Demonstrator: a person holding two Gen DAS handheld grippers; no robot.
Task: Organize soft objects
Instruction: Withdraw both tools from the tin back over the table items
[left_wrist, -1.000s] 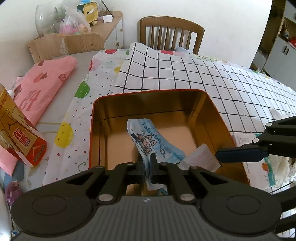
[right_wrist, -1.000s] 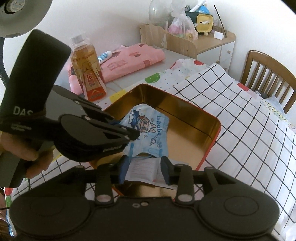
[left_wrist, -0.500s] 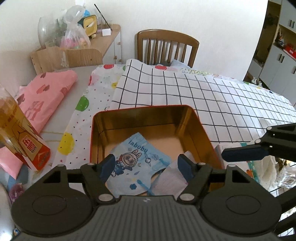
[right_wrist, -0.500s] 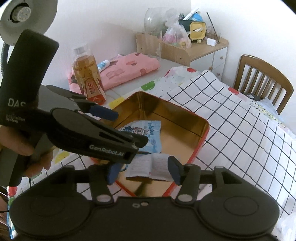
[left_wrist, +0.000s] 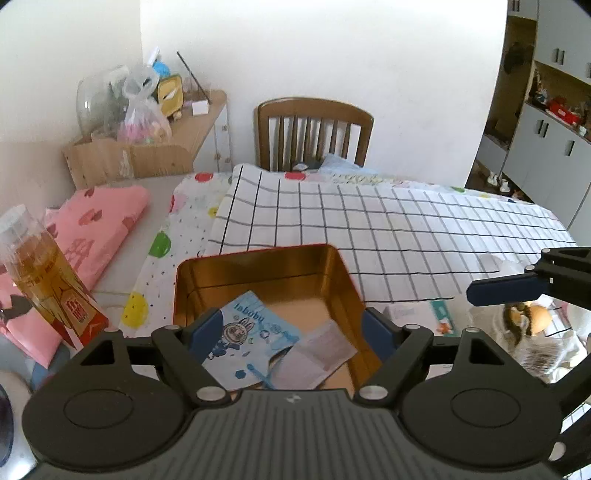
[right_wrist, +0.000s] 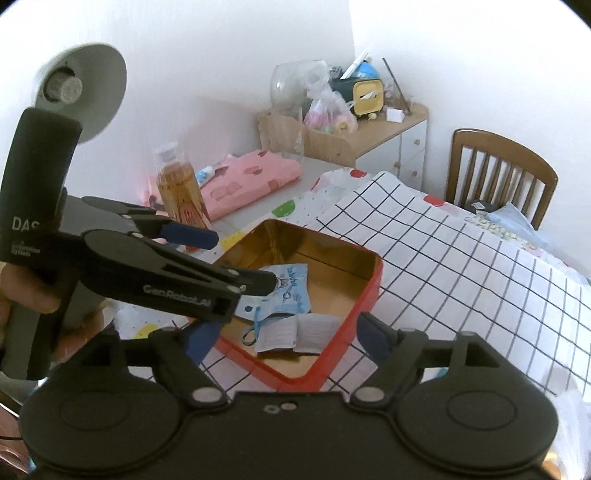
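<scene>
Now that both pairs of tongs have just been opening, the left tongs (left_wrist: 284, 332) stand spread wide with nothing pinched between their blue pads; a second ago they were pressed together on the blue printed pouch (left_wrist: 245, 338). That pouch now lies flat on the floor of the red tin (left_wrist: 258, 273), below the gap of the jaws and untouched by them. The right tongs (right_wrist: 284, 338) are likewise spread and empty. A second ago the folded paper packet (right_wrist: 295, 332) sat between their half-closed pads; it now rests in the near corner of the tin, just beside the pouch and partly over its edge. Both views sit higher and further back from the tin than half a second ago, so the hands look to be lifting away after the release.

In the right wrist view a hand (right_wrist: 26, 291) grips the handle of the left tool, whose fingers hang over the left side of the tin. The tin sits on the black-and-white checked cloth (left_wrist: 369, 229) that covers the counter, with a dotted cloth (left_wrist: 177, 236) under its left edge. A bottle of amber drink (left_wrist: 44, 280) and folded pink fabric (left_wrist: 99, 221) lie further left, and a wooden chair (left_wrist: 314, 133) stands behind.

As a judgement, this deposit is finished: two soft items are in the tin. More soft things appear at the right edge of the left wrist view, too blurred to name, so another pick probably comes next.
</scene>
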